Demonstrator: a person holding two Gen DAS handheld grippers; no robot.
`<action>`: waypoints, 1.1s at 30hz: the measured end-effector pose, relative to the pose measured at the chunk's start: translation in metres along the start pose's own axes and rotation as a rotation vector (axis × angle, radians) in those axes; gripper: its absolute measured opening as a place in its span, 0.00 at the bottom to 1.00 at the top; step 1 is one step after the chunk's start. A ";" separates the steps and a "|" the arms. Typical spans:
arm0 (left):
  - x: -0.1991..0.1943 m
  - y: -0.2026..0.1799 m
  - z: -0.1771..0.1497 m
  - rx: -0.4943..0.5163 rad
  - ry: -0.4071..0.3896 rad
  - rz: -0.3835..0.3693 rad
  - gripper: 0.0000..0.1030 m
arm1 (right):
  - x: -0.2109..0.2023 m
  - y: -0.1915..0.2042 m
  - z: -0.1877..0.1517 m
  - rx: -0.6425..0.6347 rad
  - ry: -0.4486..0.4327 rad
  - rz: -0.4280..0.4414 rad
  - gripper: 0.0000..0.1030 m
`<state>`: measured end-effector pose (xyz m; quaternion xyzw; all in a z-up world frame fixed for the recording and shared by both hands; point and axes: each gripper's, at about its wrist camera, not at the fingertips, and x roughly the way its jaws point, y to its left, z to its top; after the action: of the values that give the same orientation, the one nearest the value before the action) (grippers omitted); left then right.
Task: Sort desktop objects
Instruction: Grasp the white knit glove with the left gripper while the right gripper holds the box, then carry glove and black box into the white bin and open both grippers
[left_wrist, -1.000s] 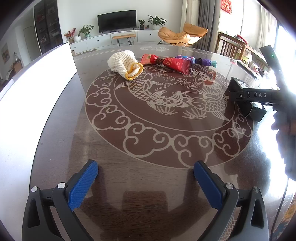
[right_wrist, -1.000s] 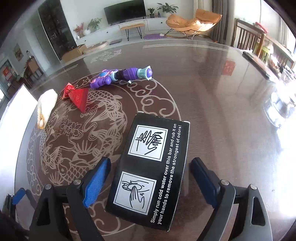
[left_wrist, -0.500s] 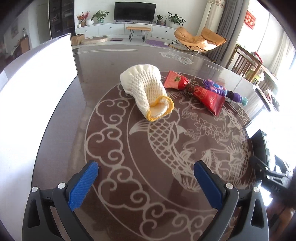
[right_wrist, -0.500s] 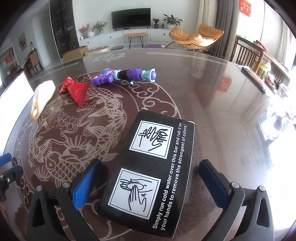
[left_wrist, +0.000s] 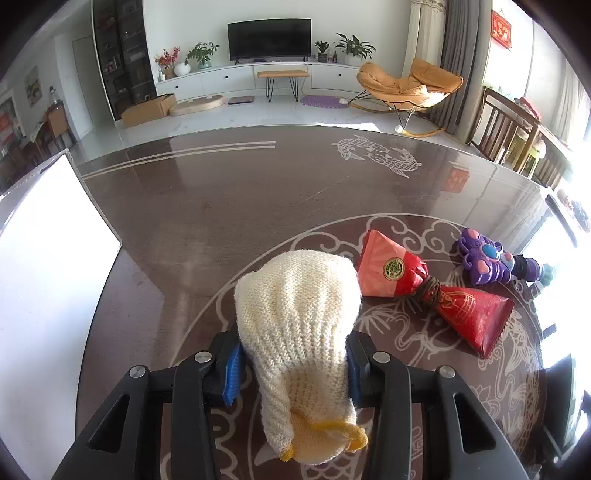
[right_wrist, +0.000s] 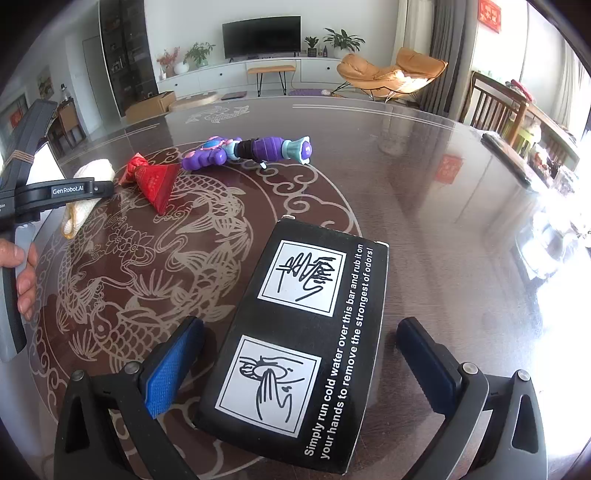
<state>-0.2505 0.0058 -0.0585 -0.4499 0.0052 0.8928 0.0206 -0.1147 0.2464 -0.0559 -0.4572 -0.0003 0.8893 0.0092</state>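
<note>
The cream knitted glove (left_wrist: 299, 332) lies on the dark patterned worktop (left_wrist: 207, 206), yellow cuff toward the camera, right between the blue pads of the left hand-held gripper (left_wrist: 293, 363); its jaws are closing and both pads look pressed into the knit; just right of it there's a red wrapped packet (left_wrist: 436, 291) tied in the middle, and a purple toy (left_wrist: 491, 262) a bit further right; a white board (left_wrist: 48, 280) stands along the left edge. Over on the other side, the black box (right_wrist: 306, 350) with 2 white hand-washing pictures sits flat between the fingers of the right hand-held gripper (right_wrist: 299, 365); that one's wide open, pads clear of the box on both sides; a person's hand (right_wrist: 22, 273) shows at the left edge.
</note>
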 end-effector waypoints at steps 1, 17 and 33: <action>-0.007 0.001 -0.010 0.005 -0.007 -0.007 0.40 | 0.000 0.000 0.000 0.000 0.000 0.000 1.00; -0.188 0.038 -0.133 -0.020 -0.144 -0.201 0.40 | -0.057 -0.009 -0.004 0.020 0.026 0.130 0.58; -0.258 0.302 -0.134 -0.313 -0.115 0.145 0.40 | -0.181 0.338 0.035 -0.356 -0.059 0.676 0.58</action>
<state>-0.0026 -0.3076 0.0662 -0.3943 -0.1026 0.9061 -0.1138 -0.0438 -0.0945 0.1087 -0.3999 -0.0039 0.8411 -0.3642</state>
